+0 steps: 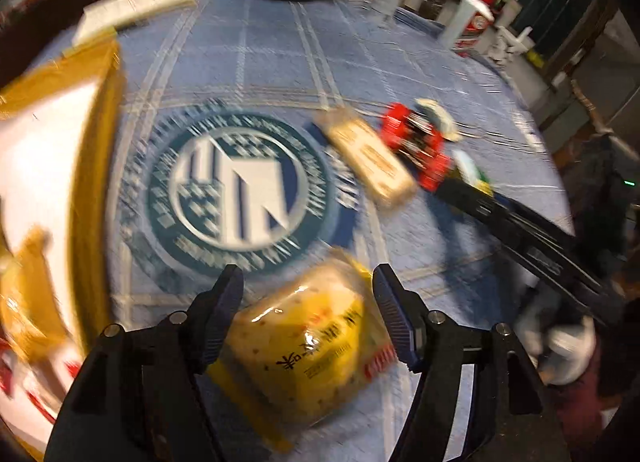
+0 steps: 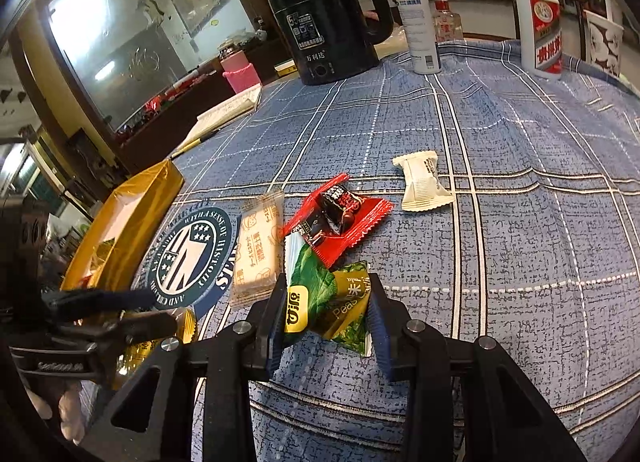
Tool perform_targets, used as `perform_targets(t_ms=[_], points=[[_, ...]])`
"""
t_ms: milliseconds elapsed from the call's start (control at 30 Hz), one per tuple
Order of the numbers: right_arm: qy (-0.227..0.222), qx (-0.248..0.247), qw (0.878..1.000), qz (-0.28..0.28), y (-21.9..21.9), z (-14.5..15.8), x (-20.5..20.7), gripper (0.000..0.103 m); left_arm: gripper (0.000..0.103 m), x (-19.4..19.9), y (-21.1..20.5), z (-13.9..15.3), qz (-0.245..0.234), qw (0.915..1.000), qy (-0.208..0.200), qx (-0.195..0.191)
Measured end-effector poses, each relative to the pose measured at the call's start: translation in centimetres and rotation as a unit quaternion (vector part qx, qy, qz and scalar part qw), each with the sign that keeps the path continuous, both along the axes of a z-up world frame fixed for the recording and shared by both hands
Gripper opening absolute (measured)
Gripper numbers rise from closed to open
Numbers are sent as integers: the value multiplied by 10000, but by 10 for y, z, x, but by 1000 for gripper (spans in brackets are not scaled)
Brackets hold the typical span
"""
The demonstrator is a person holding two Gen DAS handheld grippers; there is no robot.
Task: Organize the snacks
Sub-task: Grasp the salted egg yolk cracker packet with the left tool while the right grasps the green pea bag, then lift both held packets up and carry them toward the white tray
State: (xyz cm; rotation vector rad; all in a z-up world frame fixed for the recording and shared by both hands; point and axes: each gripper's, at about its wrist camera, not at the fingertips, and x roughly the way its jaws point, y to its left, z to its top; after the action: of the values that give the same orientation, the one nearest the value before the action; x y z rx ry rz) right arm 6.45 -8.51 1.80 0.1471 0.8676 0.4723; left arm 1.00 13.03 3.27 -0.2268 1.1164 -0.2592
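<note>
My left gripper [image 1: 308,282] is open around a yellow snack packet [image 1: 308,346] that lies between its fingers on the blue checked cloth; the view is blurred. My right gripper [image 2: 328,298] is shut on a green pea snack packet [image 2: 328,294] just above the cloth. A beige biscuit packet [image 2: 260,246], a red and black candy packet [image 2: 340,217] and a white wrapped sweet [image 2: 422,181] lie beyond it. The biscuit packet [image 1: 372,157] and red packet [image 1: 416,141] also show in the left wrist view. A gold box [image 2: 140,205] stands at the left.
A black kettle [image 2: 324,17], a white spray bottle [image 2: 418,21], a white and red liquor bottle [image 2: 540,29] and a paper cup [image 2: 604,45] stand at the table's far edge. A pink cup [image 2: 240,71] and a booklet [image 2: 232,109] are at the back left.
</note>
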Motion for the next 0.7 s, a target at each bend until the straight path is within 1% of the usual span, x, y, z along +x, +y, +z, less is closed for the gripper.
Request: perform_targets(t_ms=[33, 67, 133, 167, 267, 300, 367, 400, 467, 567, 600, 633, 700], points=[[13, 29, 10000, -2, -1, 0, 0, 37, 66, -6, -2, -1, -97, 9996, 74, -268], [16, 42, 10000, 0, -2, 0, -1, 37, 66, -13, -6, -1, -213, 9988, 122, -419], [13, 48, 10000, 3, -2, 0, -2, 37, 66, -27, -15, -2, -449, 9977, 103, -487], [10, 41, 10000, 7, -1, 0, -2, 37, 66, -33, -18, -1, -524, 9976, 60, -452], [2, 38, 10000, 1, 0, 0, -1, 37, 68, -49, -33, 2, -657, 9975, -250, 8], [5, 48, 10000, -3, -1, 0, -2, 37, 68, -52, -36, 1, -651, 9973, -314, 127], [15, 79, 10000, -22, -2, 0, -2, 37, 71, -56, -44, -1, -608, 9967, -466, 286], [23, 99, 9999, -31, -3, 0, -1, 37, 72, -58, -49, -2, -612, 9957, -534, 439], [39, 146, 9999, -50, -5, 0, -1, 37, 76, -60, -62, -4, -636, 9923, -670, 822], [30, 168, 9998, -76, -6, 0, -2, 37, 80, -62, -82, -10, -696, 9822, -822, 1536], [17, 161, 9998, -86, -5, -1, -2, 37, 76, -62, -82, -9, -658, 9816, -898, 1554], [-2, 145, 9998, -95, -5, -1, -3, 37, 69, -62, -80, -8, -583, 9840, -865, 1444], [-37, 112, 9999, -106, -4, -1, -3, 37, 69, -62, -72, -5, -384, 9868, -844, 1325]])
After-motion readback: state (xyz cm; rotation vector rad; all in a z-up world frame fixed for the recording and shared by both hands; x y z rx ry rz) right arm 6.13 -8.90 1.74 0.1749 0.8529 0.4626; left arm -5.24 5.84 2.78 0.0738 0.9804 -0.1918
